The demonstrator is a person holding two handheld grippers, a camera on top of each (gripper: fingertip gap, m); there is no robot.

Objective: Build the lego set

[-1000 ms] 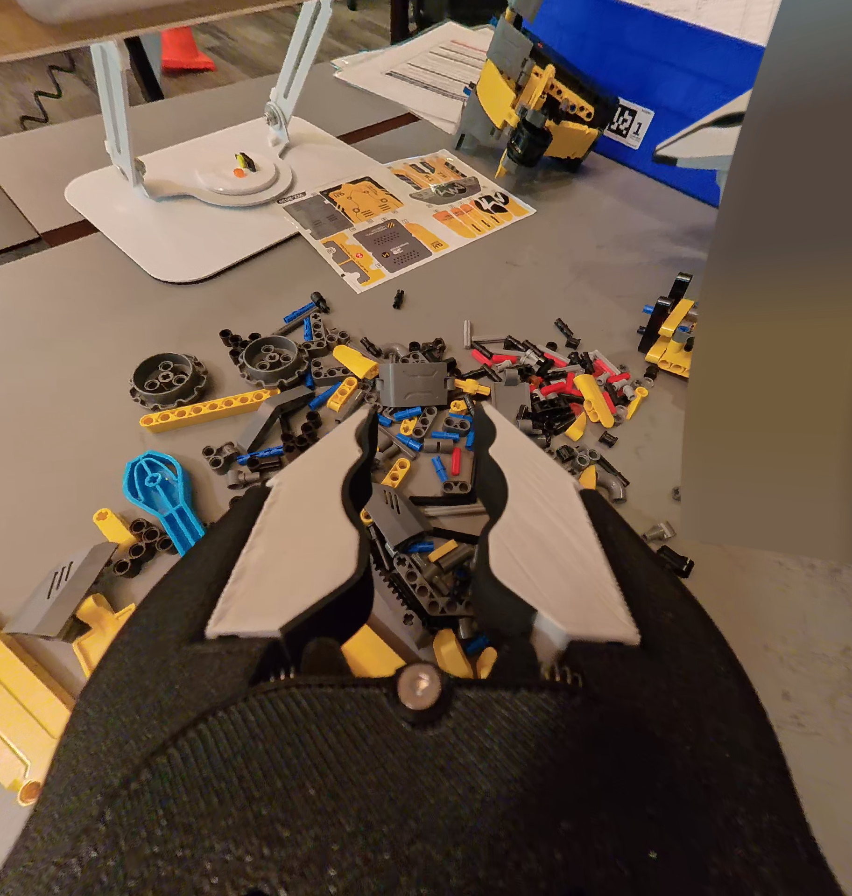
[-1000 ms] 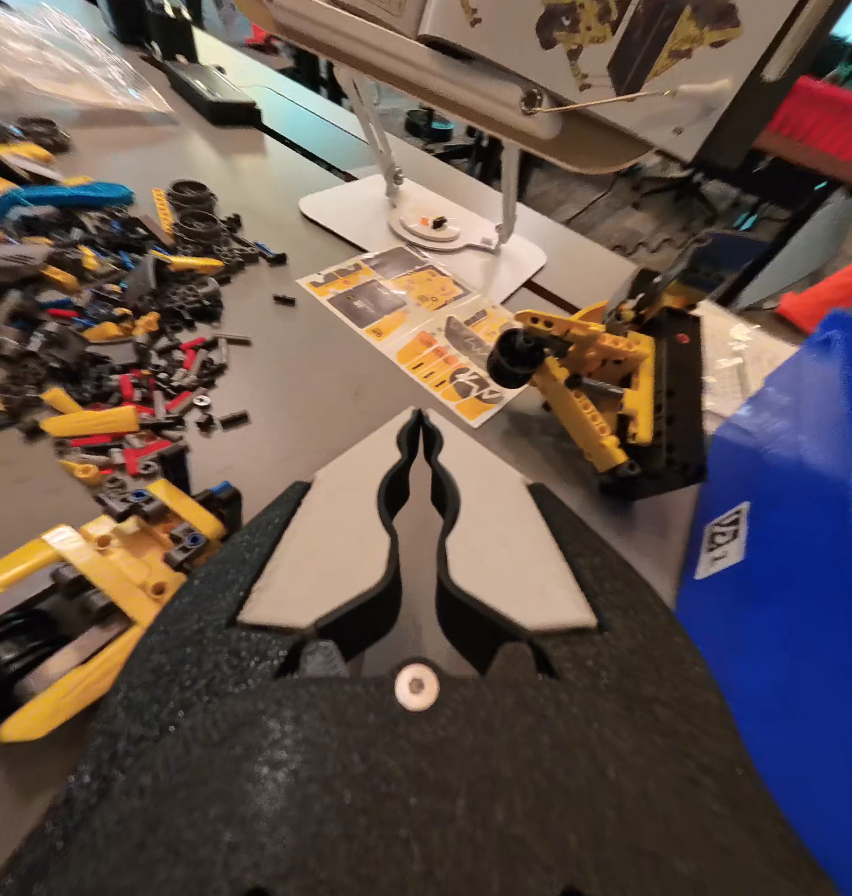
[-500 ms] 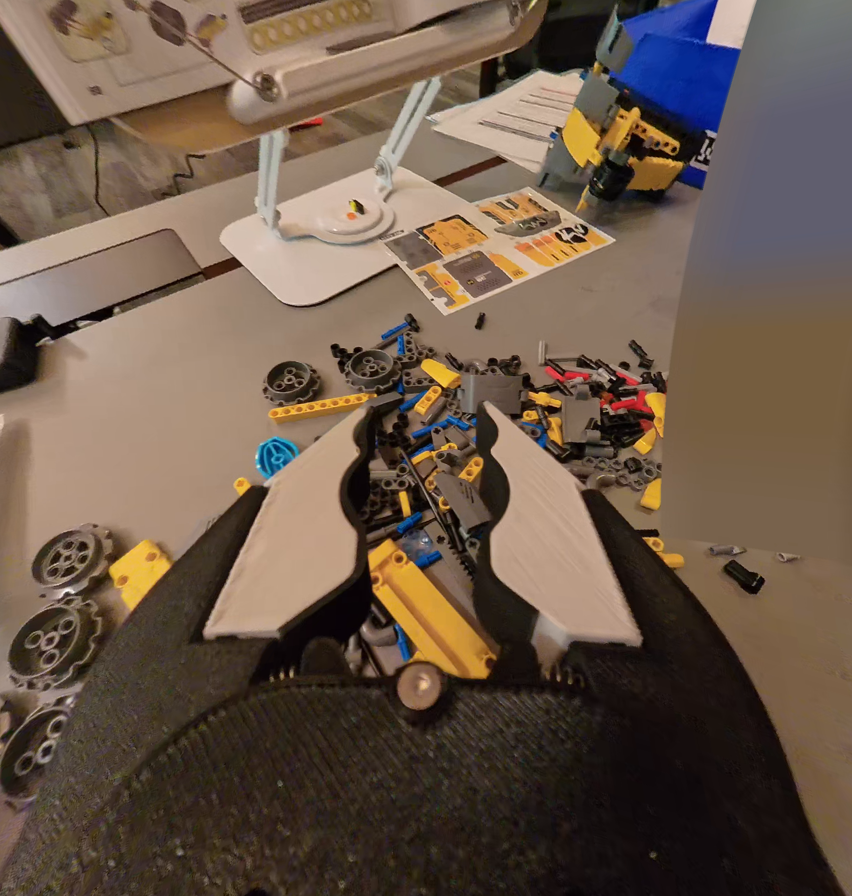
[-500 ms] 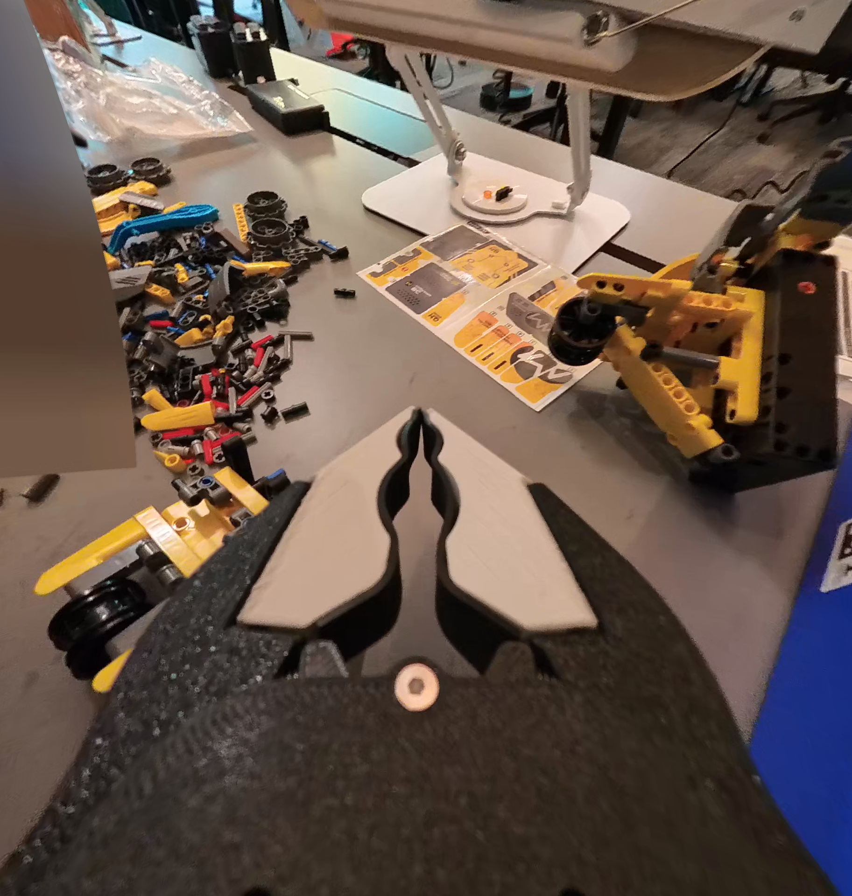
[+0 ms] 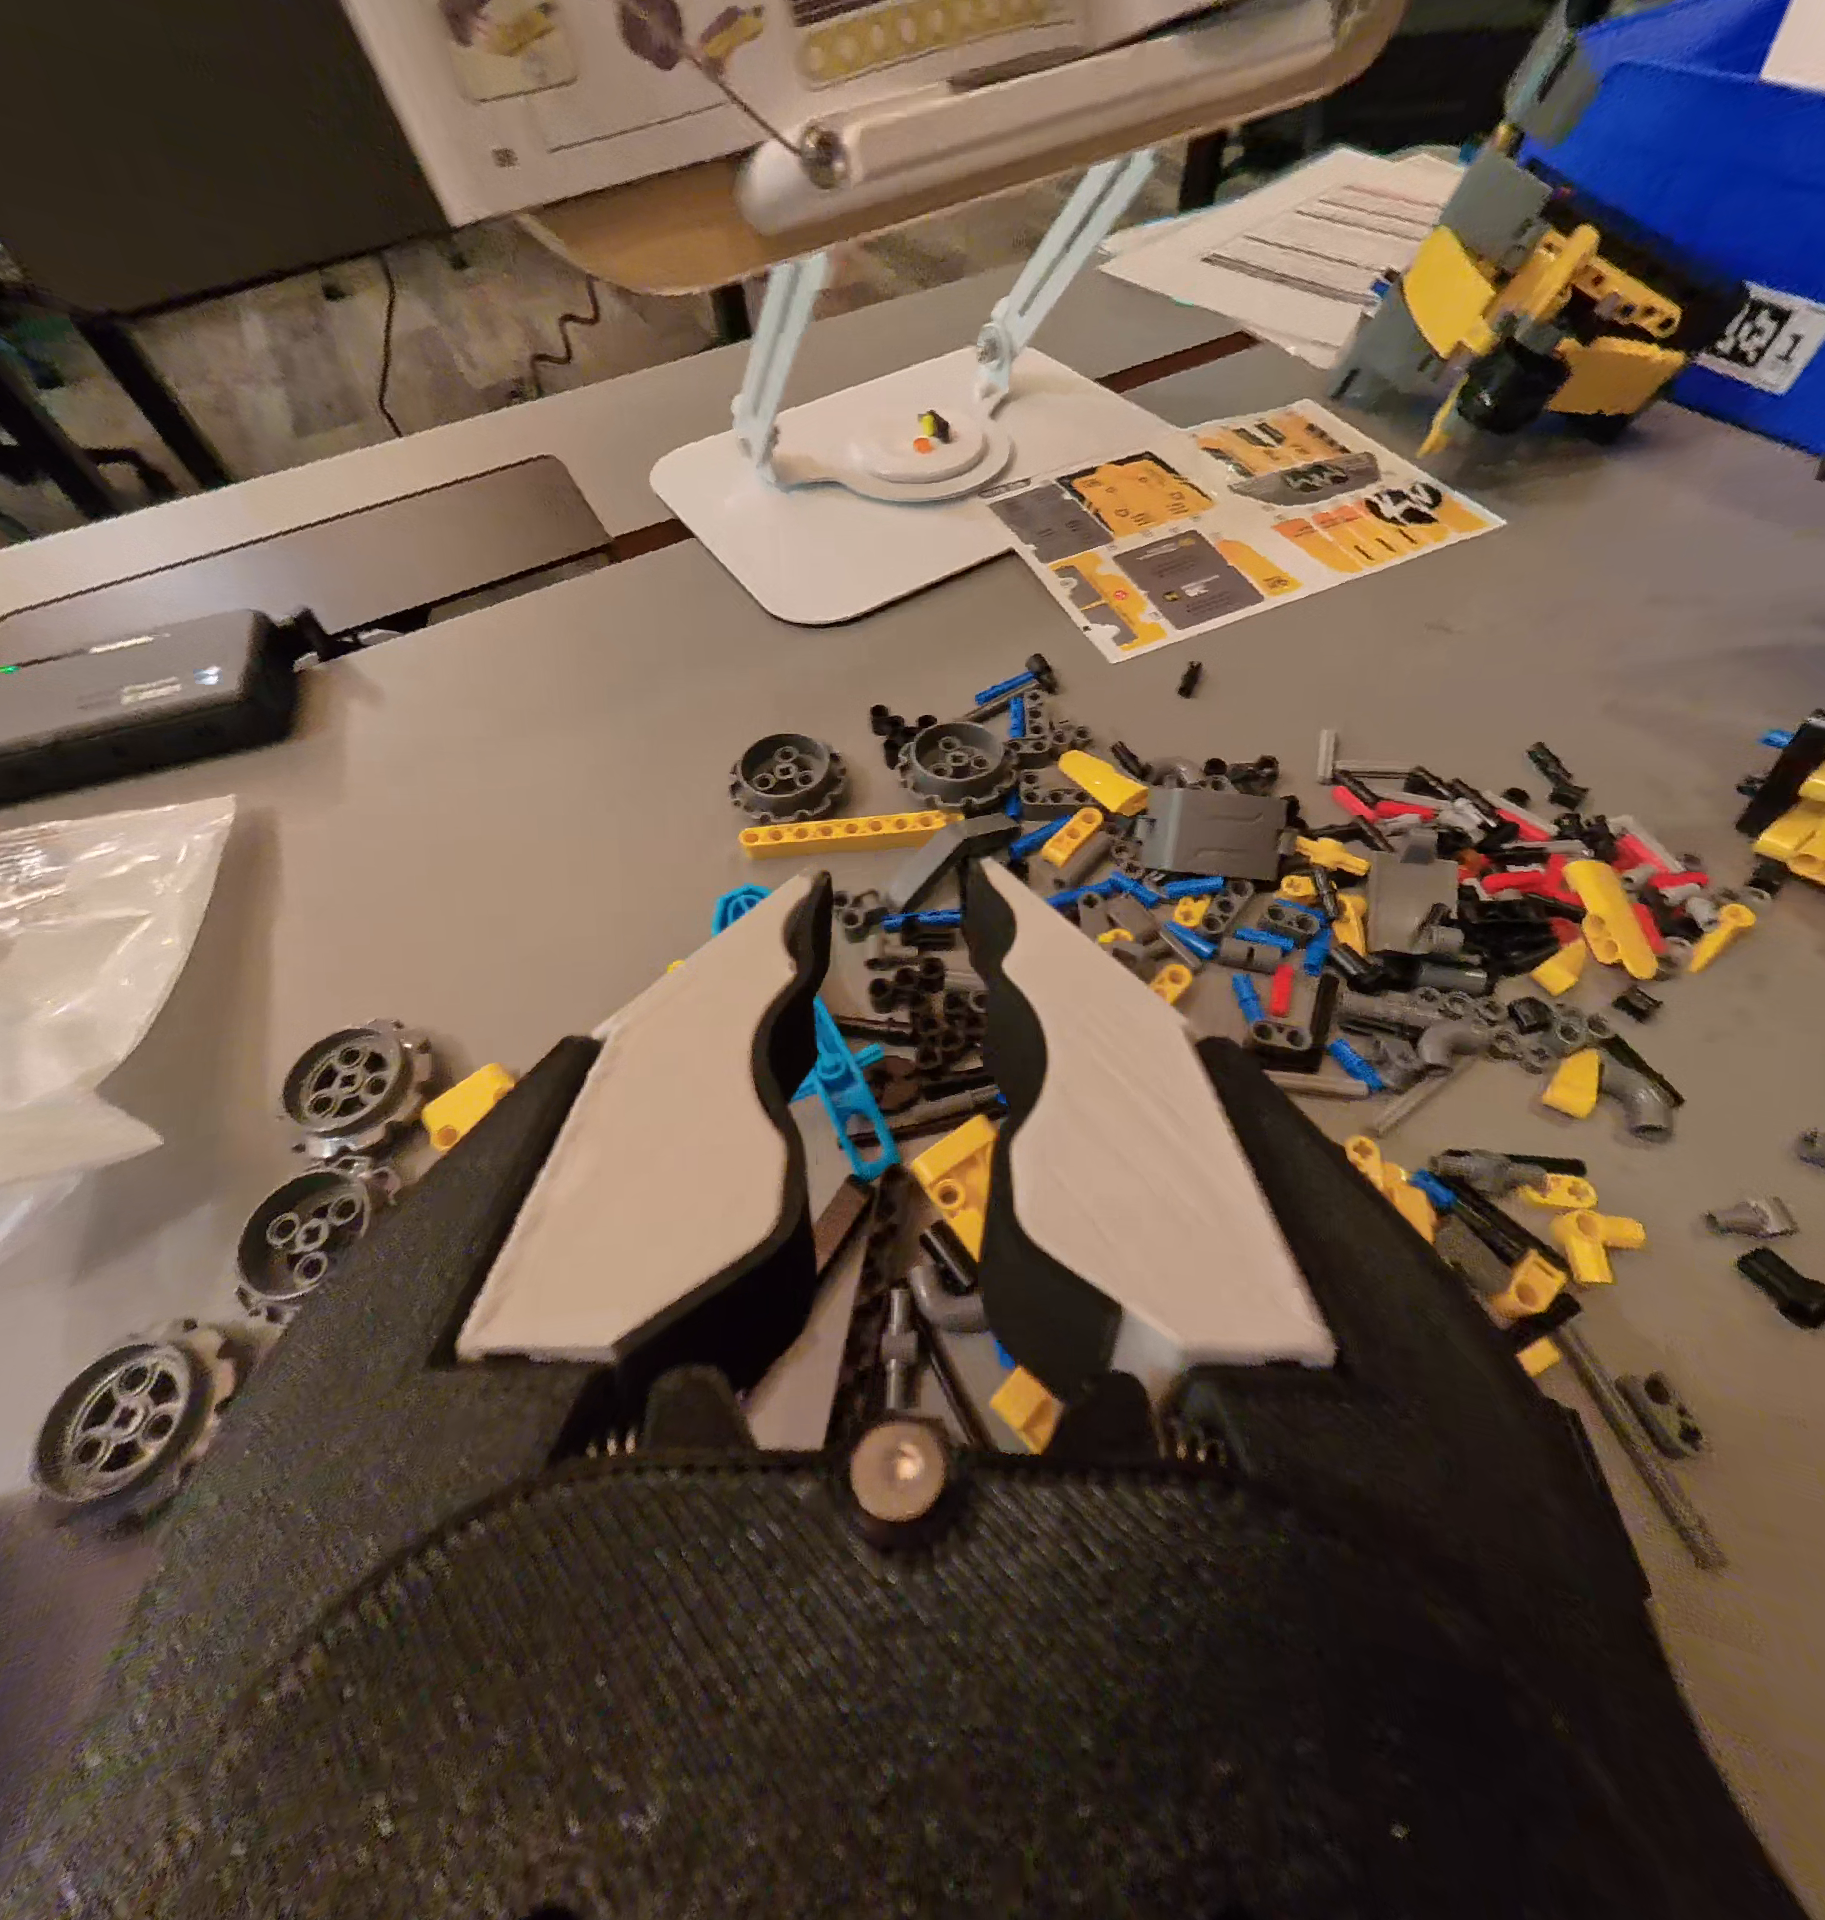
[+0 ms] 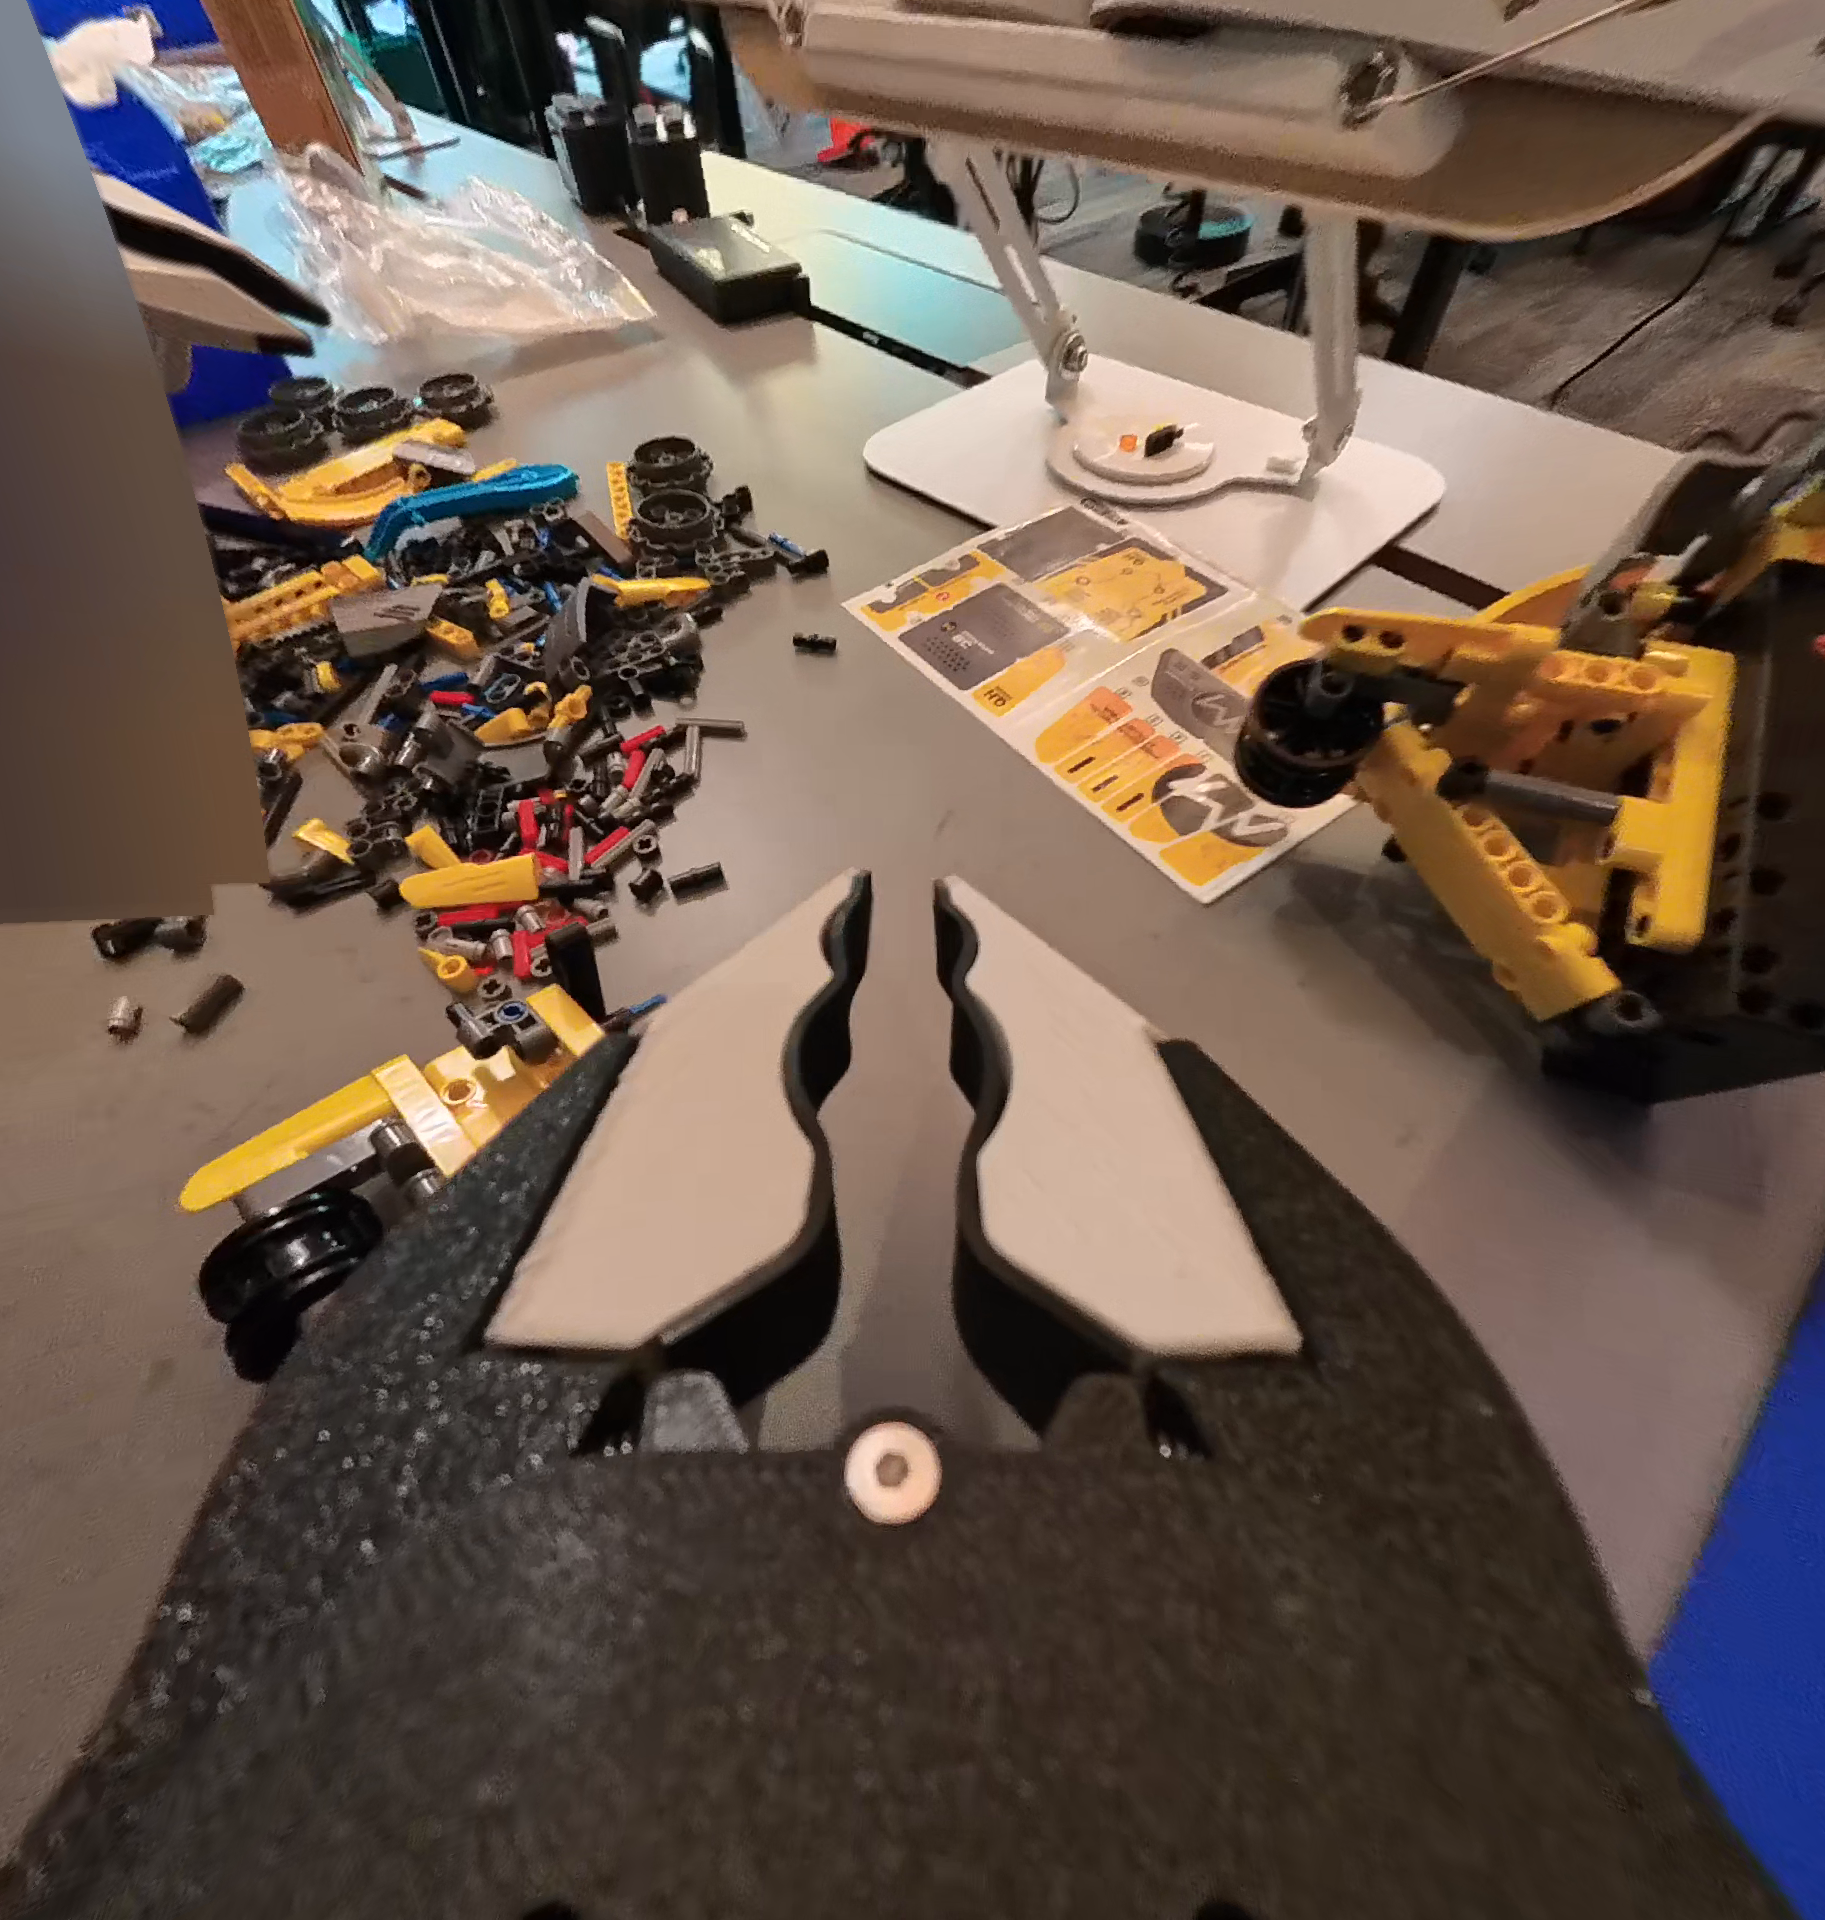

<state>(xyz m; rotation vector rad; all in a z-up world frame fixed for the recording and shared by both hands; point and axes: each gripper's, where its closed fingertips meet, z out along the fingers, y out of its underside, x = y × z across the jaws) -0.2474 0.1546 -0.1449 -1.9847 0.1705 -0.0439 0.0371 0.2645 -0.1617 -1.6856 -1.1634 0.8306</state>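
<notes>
The left gripper point(image 5: 895, 894), jaws parted and empty, hovers over the loose brick pile point(image 5: 1251, 914) at centre frame. The right gripper point(image 6: 903, 899), slightly open and empty, hangs above bare table point(image 6: 991, 790).

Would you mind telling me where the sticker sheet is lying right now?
The sticker sheet lies flat on the table, just in front of the white stand base and left of the yellow model in the right wrist view.
</notes>
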